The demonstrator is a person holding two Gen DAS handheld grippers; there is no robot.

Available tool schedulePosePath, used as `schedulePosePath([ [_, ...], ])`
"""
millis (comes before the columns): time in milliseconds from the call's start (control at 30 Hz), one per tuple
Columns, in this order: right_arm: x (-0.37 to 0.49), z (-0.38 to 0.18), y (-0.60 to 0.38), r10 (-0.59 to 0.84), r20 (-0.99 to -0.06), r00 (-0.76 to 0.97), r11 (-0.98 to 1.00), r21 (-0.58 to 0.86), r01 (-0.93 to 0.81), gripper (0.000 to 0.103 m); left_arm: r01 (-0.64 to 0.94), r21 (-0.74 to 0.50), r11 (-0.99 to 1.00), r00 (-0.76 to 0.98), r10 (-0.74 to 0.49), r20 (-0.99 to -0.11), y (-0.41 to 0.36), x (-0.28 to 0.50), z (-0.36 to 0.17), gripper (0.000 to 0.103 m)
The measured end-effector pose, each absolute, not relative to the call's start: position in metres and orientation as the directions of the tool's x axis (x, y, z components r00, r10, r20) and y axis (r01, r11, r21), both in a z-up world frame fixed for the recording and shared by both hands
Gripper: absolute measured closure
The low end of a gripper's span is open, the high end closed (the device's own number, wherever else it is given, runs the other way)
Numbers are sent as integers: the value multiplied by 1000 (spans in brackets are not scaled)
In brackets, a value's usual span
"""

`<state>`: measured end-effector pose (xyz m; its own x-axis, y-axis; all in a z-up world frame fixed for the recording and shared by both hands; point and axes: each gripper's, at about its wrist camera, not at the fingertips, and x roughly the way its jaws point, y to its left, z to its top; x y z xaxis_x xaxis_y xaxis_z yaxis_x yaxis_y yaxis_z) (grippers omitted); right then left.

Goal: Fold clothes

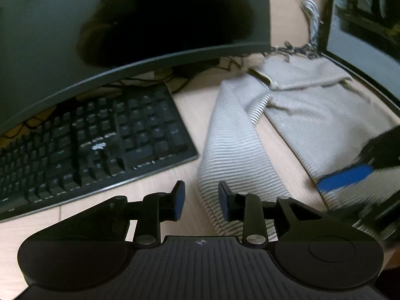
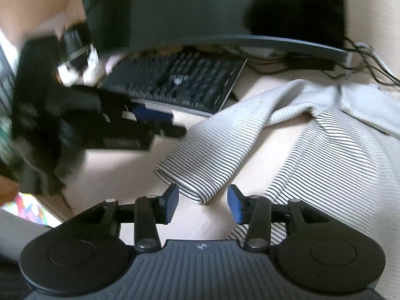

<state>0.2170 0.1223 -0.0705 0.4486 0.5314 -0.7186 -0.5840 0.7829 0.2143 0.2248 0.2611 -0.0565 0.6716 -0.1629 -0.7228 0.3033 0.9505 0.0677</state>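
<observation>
Left wrist: keyboard [image 1: 95,145] beside striped garment [image 1: 232,150].

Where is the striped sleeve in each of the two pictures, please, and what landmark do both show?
Left wrist view: the sleeve runs down the centre-right, from the shirt toward the left gripper, its end between the jaws.
Right wrist view: the sleeve lies centre, slanting down-left, its cuff end just ahead of the right gripper.
Shared landmark: the black keyboard, left of the sleeve.

A home office desk [image 1: 280,135] (monitor [image 1: 125,25], keyboard [image 1: 100,135], tangled cables [image 2: 362,60]).
</observation>
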Motion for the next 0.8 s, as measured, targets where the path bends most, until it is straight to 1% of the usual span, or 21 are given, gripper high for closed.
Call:
schedulePosePath([
  [33,217,-76,128,512,-731,451,785,184,-591,60,295,64,953,677,-162,-718,263,225,-54,63],
  [100,219,-83,138,462,-736,494,791,91,-605,61,277,42,960,690,-168,-704,267,223,-47,61],
  [133,220,-84,141,441,-730,522,795,48,-605,66,269,27,963,694,-175,-698,269,222,-44,59],
  [167,222,-81,141,434,-721,540,799,32,-601,91,261,11,965,699,-181,-692,271,221,-41,55],
  [200,224,-77,141,430,-710,558,804,19,-595,98,254,-3,967,705,-187,-684,274,220,-38,53],
  [233,227,-69,137,431,-689,582,810,12,-586,98,247,-14,969,710,-191,-677,276,219,-36,48],
  [300,232,-45,126,413,-630,658,820,-58,-570,99,238,-31,971,715,-197,-671,278,218,-32,45],
  [367,239,-19,108,341,-554,760,822,-216,-526,99,230,-58,971,713,-209,-670,279,219,-30,34],
  [400,244,-7,96,304,-519,799,821,-283,-496,99,226,-72,971,711,-216,-669,280,219,-29,31],
  [467,262,14,63,219,-467,857,834,-367,-413,99,227,-111,968,708,-242,-663,278,222,-28,28],
  [633,300,46,-17,23,-383,923,855,-472,-217,99,247,-183,952,686,-305,-660,248,242,-30,26],
  [700,312,49,-44,-35,-356,934,854,-497,-157,99,275,-183,944,679,-325,-658,224,252,-30,23],
  [733,317,48,-57,-58,-349,935,854,-503,-135,99,288,-184,940,675,-335,-657,213,256,-30,21],
  [800,329,40,-75,-71,-382,922,864,-486,-135,98,310,-193,931,663,-357,-658,189,266,-29,20],
])
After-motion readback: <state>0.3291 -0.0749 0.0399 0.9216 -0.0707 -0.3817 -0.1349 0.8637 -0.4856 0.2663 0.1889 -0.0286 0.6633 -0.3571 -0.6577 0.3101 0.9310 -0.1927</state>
